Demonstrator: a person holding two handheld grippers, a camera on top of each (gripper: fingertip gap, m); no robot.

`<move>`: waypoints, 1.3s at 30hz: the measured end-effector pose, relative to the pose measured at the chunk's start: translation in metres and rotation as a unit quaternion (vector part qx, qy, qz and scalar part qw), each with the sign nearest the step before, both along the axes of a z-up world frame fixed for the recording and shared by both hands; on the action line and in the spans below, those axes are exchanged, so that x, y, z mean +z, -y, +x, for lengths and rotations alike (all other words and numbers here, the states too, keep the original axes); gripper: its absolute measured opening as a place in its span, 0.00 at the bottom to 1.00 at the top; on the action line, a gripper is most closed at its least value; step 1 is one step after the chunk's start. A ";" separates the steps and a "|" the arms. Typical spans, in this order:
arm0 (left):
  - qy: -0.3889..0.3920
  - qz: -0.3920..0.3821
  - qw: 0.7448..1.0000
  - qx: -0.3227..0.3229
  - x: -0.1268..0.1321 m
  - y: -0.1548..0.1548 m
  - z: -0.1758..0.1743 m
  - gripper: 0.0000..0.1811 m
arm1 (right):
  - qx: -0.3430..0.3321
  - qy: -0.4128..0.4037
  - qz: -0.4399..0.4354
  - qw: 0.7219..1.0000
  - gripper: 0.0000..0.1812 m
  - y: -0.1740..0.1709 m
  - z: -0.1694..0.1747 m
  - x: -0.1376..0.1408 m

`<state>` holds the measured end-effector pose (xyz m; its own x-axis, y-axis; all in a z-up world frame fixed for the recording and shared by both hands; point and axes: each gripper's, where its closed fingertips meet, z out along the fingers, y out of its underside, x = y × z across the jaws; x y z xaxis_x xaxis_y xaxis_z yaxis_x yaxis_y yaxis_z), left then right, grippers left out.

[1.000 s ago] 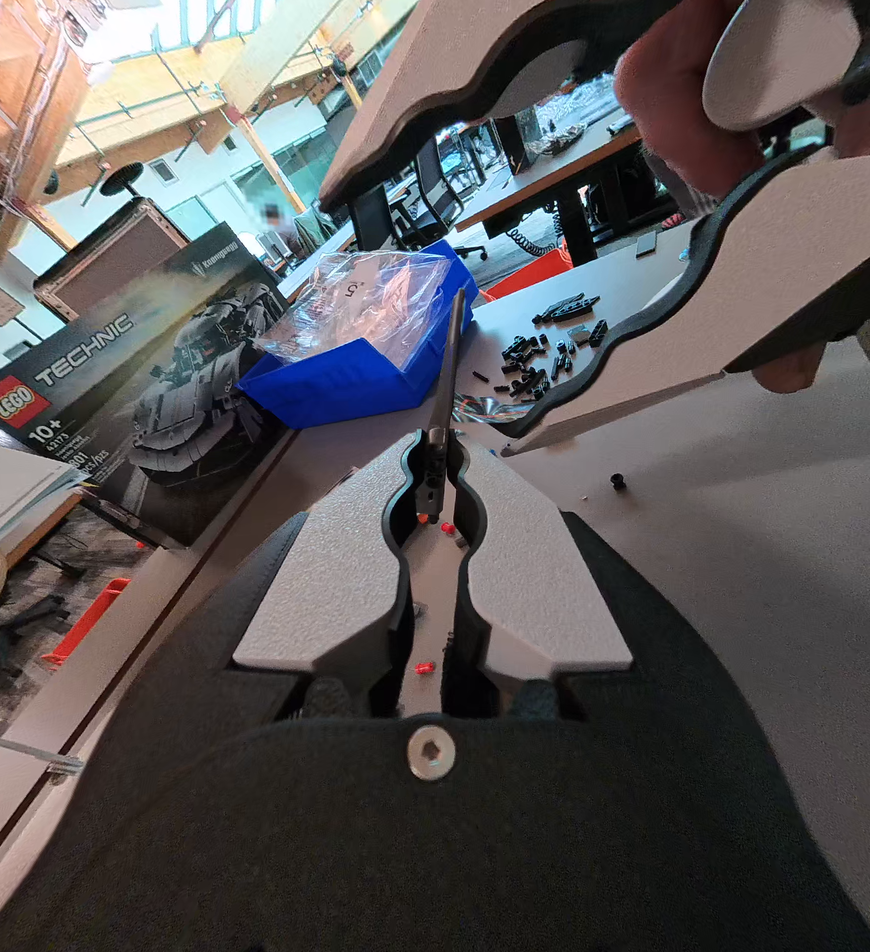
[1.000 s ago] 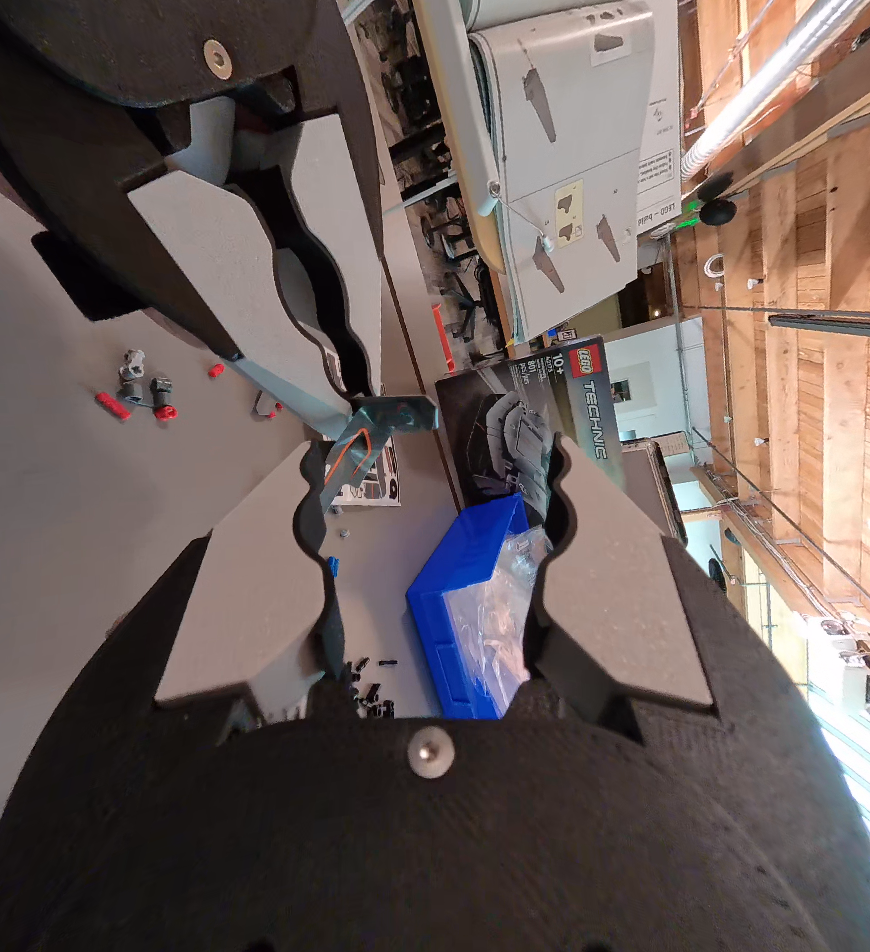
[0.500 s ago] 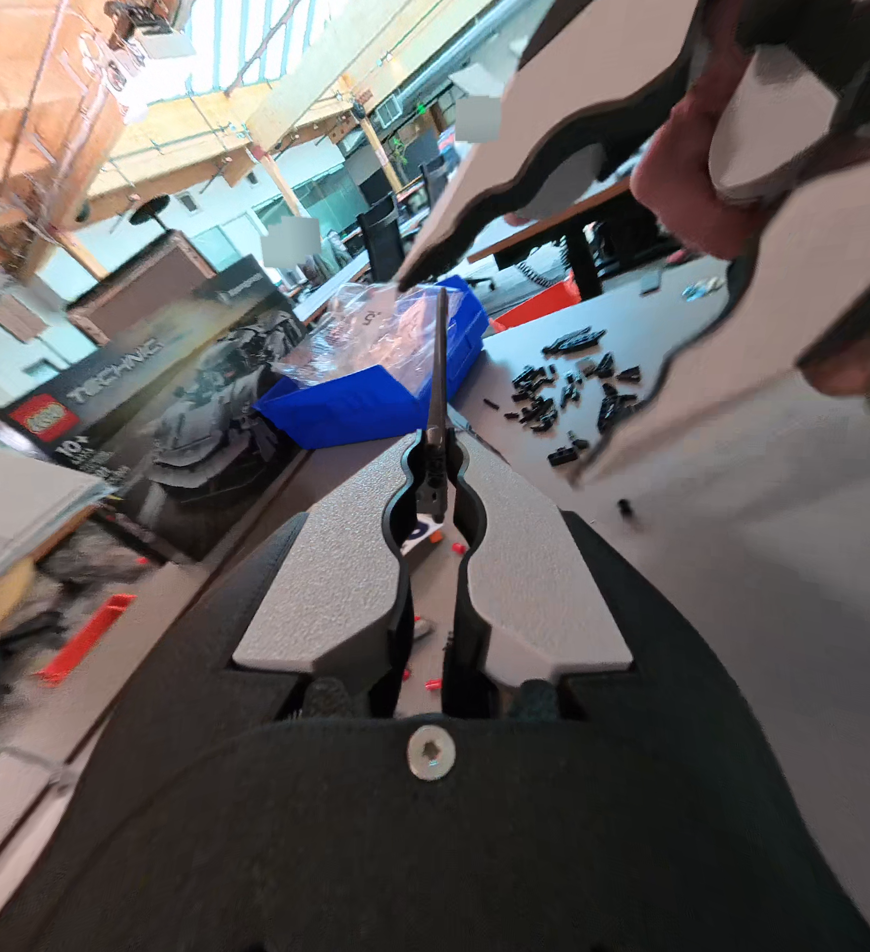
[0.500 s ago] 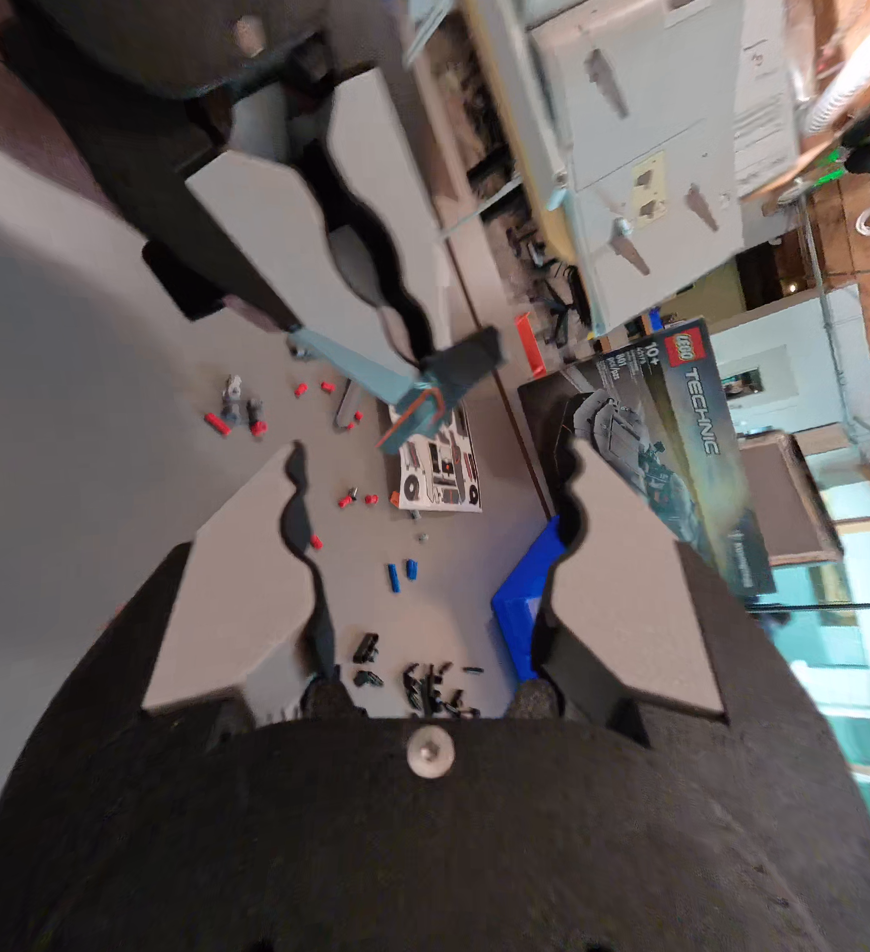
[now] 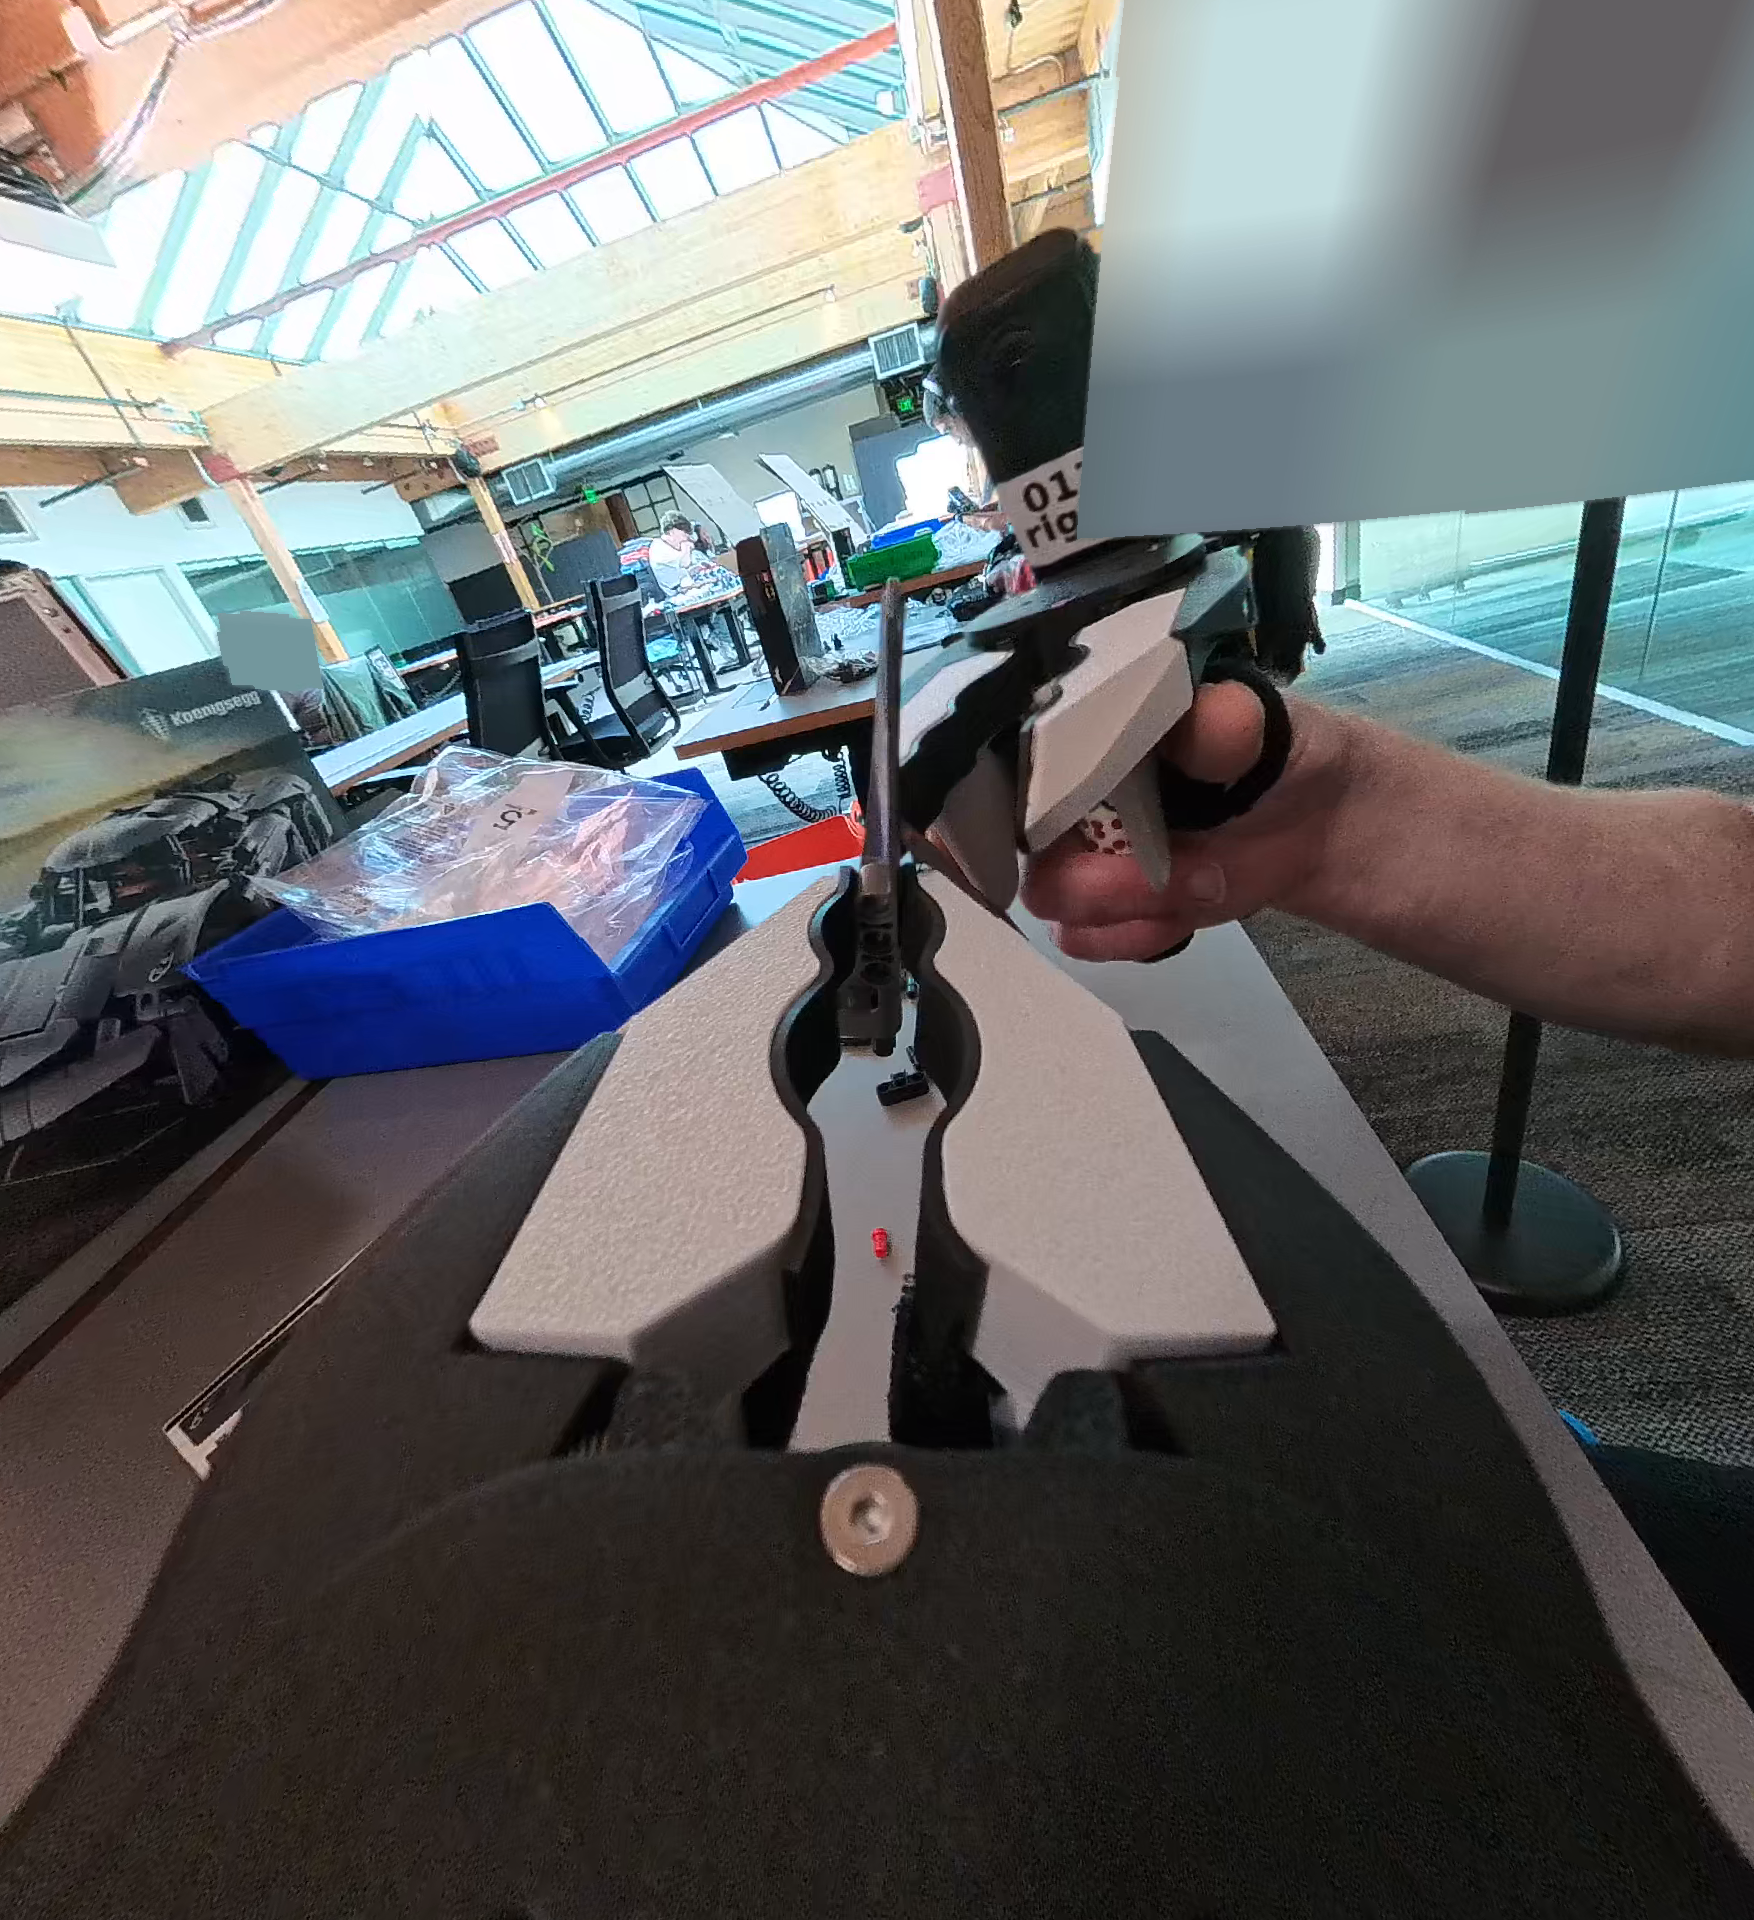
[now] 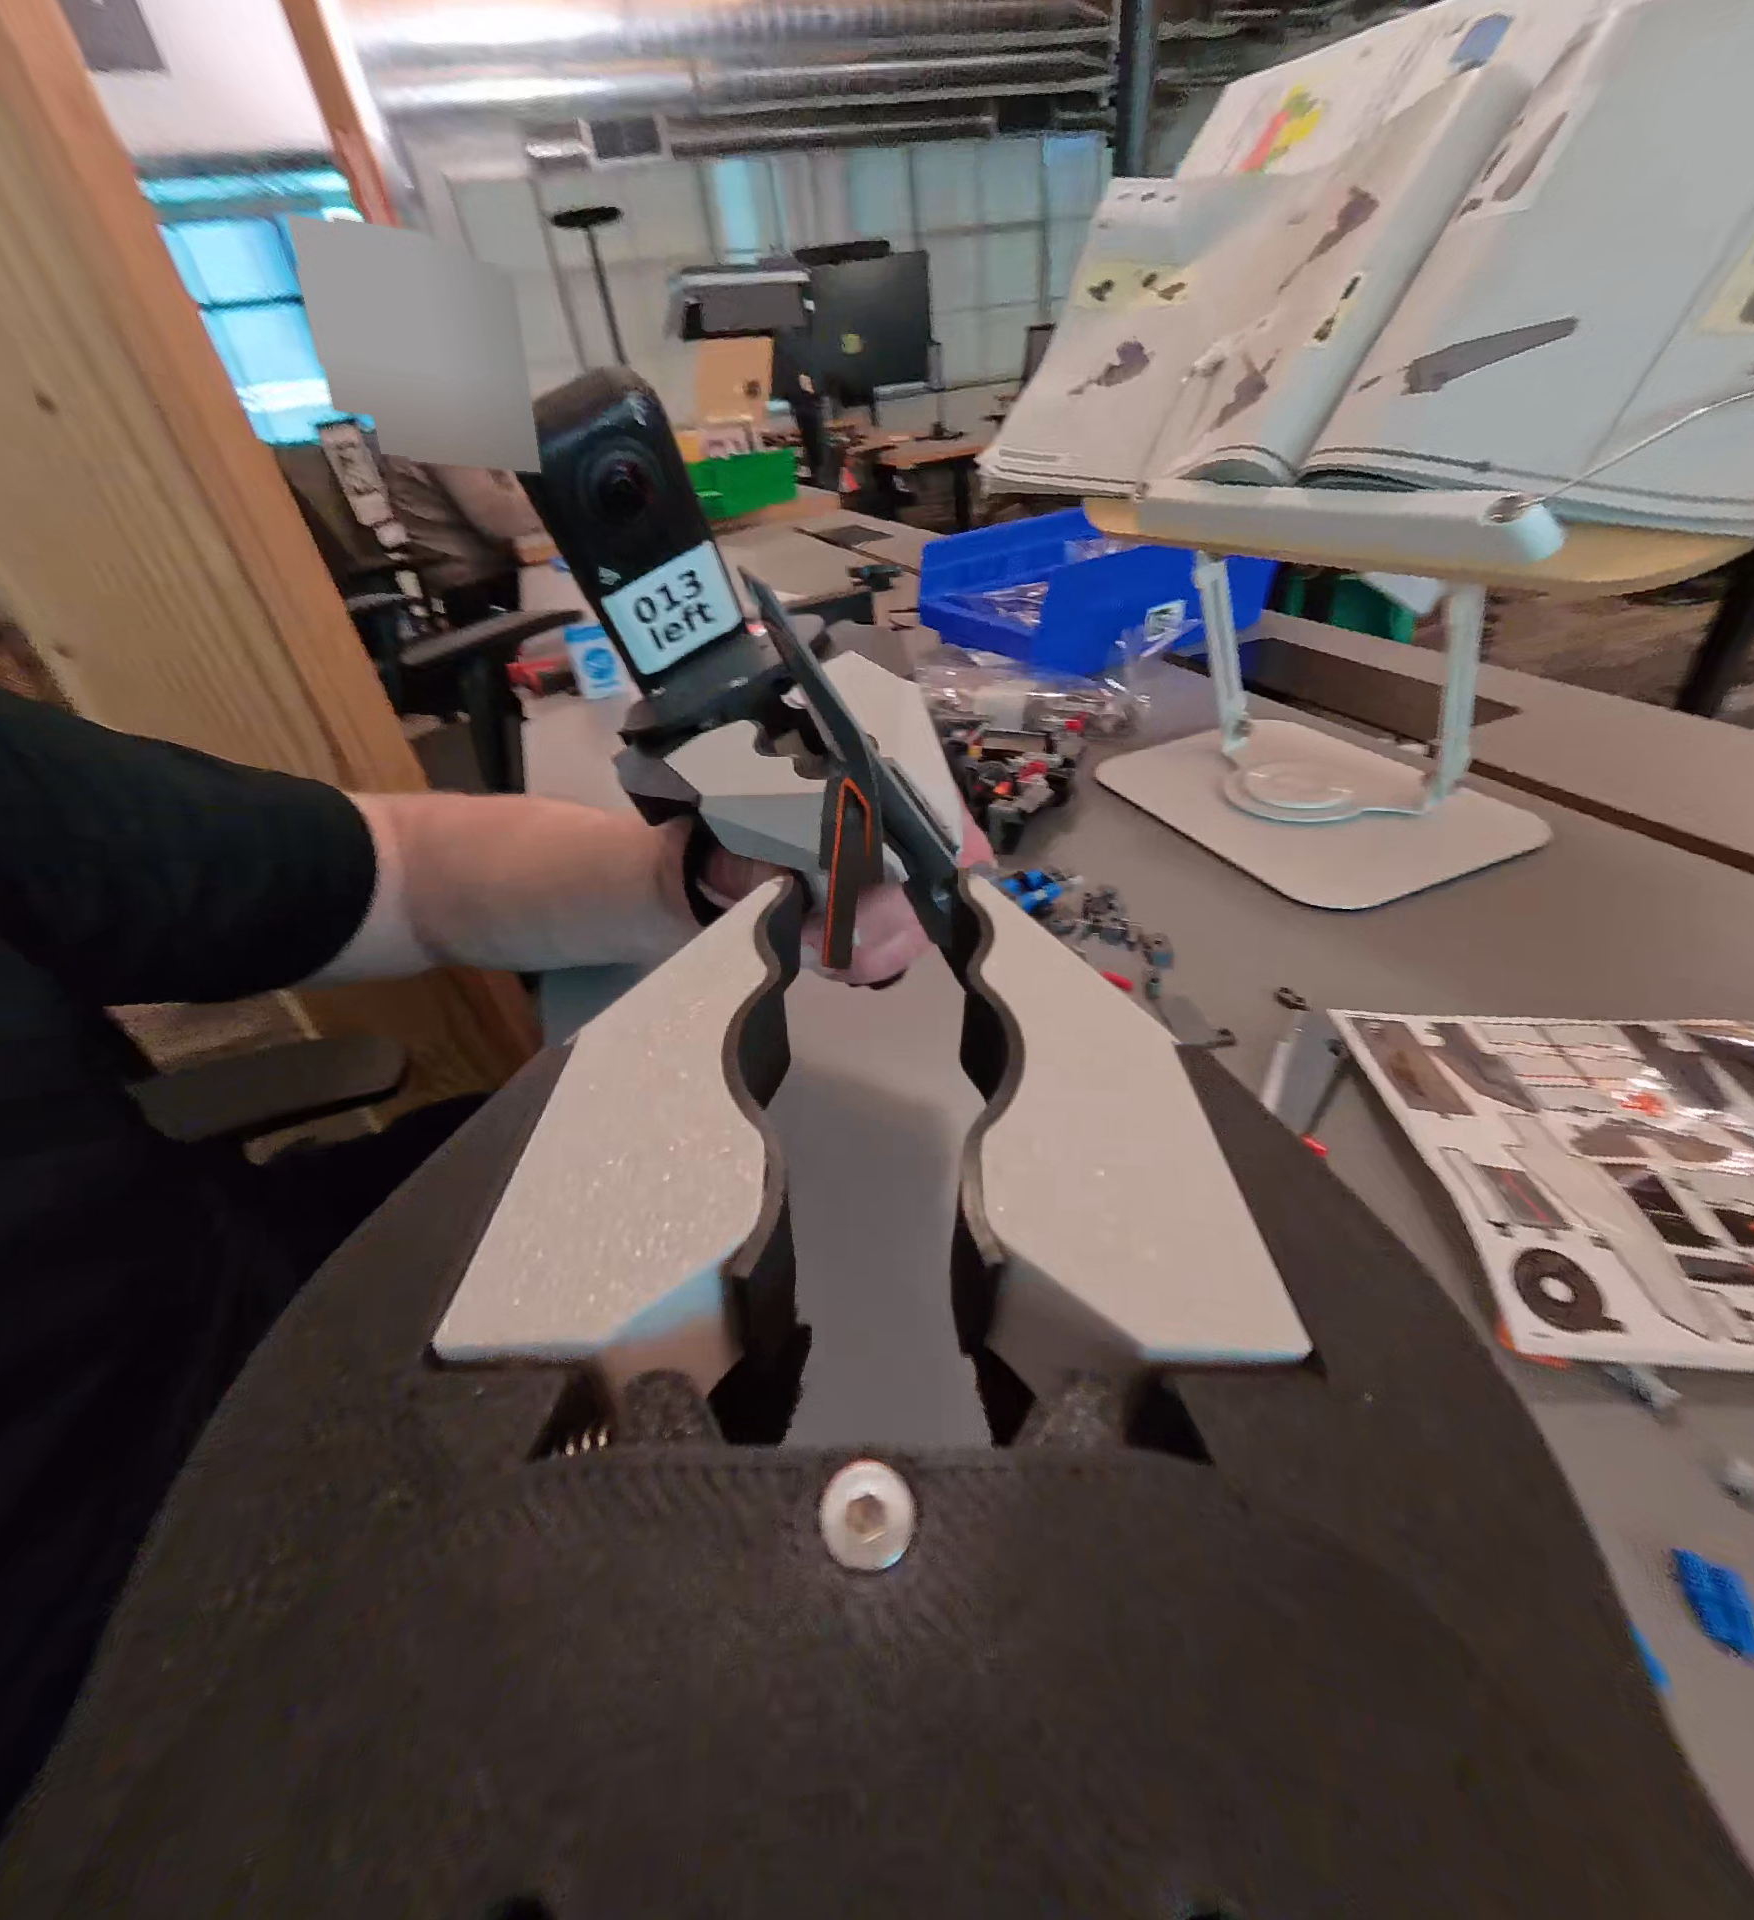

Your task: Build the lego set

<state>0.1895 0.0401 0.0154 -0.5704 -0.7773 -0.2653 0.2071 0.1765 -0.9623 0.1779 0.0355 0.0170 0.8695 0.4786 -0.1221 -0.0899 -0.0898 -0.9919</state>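
My left gripper (image 5: 878, 920) is shut on a thin dark grey Lego panel (image 5: 883, 748) that stands up from its tips, edge-on. In the right wrist view the same panel (image 6: 842, 831) shows an orange stripe, held by the left gripper (image 6: 800, 769) in a person's hand. My right gripper (image 6: 873, 909) is open, and the panel's lower end sits in the gap at its tips. In the left wrist view the right gripper (image 5: 1034, 800) faces the panel from the right, jaws apart.
A blue bin (image 5: 457, 966) with a plastic bag (image 5: 520, 831) and the Lego box (image 5: 73, 883) stand left. A sticker sheet (image 6: 1631, 1184), loose pieces (image 6: 1091, 914), a parts bag (image 6: 1018, 717) and an instruction book (image 6: 1424, 312) on a stand lie right. Only a small space, under 4 cm, lies between the two pairs of fingers.
Both grippers have turned and risen. The right gripper has swung from above the left one to face it at the same height. The panel stays in the left gripper.
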 end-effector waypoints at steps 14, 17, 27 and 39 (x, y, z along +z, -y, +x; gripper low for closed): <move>0.001 0.006 1.000 -0.004 -0.001 0.002 -0.001 0.02 | 0.021 -0.037 0.003 0.999 0.00 -0.006 0.000 0.000; 0.001 0.009 1.000 0.002 -0.001 0.003 0.000 0.02 | 0.015 -0.036 0.003 0.999 0.00 -0.005 0.001 0.000; 0.016 0.000 1.000 0.005 0.005 0.001 -0.002 0.02 | 0.006 -0.037 0.002 0.999 0.17 0.001 0.002 -0.005; 0.022 -0.028 0.999 -0.020 0.012 0.005 -0.008 0.02 | 0.092 -0.136 0.017 0.986 0.11 0.003 -0.014 0.000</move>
